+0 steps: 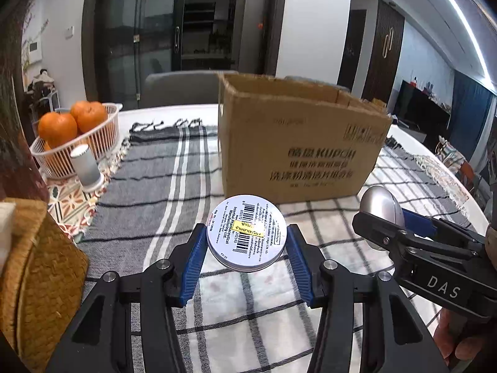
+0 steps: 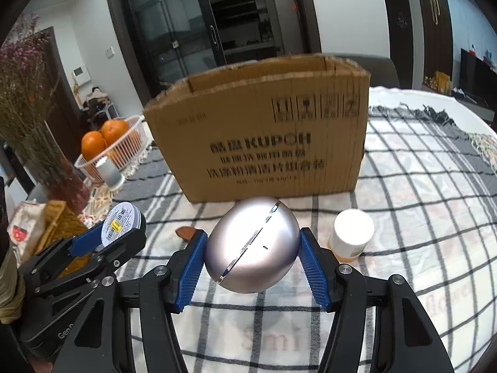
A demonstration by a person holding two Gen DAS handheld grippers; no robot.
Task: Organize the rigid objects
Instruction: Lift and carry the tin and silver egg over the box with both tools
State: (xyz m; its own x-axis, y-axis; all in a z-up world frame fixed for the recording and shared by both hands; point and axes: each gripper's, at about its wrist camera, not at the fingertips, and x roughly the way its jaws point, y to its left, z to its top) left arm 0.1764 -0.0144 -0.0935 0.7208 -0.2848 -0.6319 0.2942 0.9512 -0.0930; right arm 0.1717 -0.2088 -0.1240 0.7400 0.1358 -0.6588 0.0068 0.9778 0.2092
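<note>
We're gripping a round tin [image 1: 246,232] in the left gripper [image 1: 247,247], barcode face tilting up at us, and a silver egg-shaped case [image 2: 252,245] in the right gripper [image 2: 252,256], seam running diagonally, both above the checked cloth [image 2: 419,217] before the cardboard box [image 2: 264,143].

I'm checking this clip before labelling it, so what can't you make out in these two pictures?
- Inside of the cardboard box: both views, hidden by its own front wall.
- Brown thing on the cloth: right wrist view, mostly behind the blue pad.
- Lower part of the white-capped bottle: right wrist view, cut by the right gripper.
- Small print on the round tin: left wrist view, too small.
</note>
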